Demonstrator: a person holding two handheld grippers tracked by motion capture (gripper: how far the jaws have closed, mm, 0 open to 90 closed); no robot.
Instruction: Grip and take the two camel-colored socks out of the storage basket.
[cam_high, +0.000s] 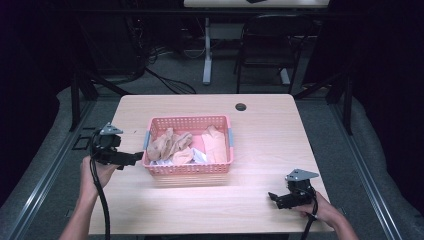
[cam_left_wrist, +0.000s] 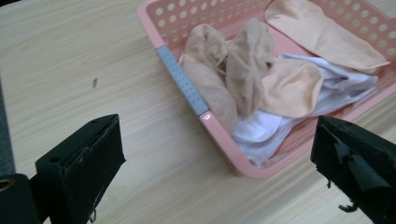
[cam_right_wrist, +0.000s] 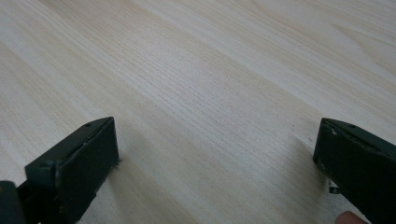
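A pink plastic basket (cam_high: 187, 169) stands mid-table and holds crumpled tan socks (cam_high: 167, 142), a peach-coloured sock (cam_high: 215, 145) and some white fabric (cam_high: 200, 157). My left gripper (cam_high: 134, 159) hovers just off the basket's left end, open and holding nothing. In the left gripper view its jaws (cam_left_wrist: 217, 168) stand wide apart, framing the basket's near corner (cam_left_wrist: 219, 135), the tan socks (cam_left_wrist: 233, 70) and the white fabric (cam_left_wrist: 275, 133). Near the table's front right, my right gripper (cam_high: 274, 197) is low over bare wood, open (cam_right_wrist: 215, 163) and empty.
The wooden table (cam_high: 260, 145) has a dark cable hole (cam_high: 241, 106) near its far edge. Beyond the table are a black chair (cam_high: 270, 40), a white desk leg (cam_high: 207, 50) and floor cables. Bare tabletop lies right of the basket.
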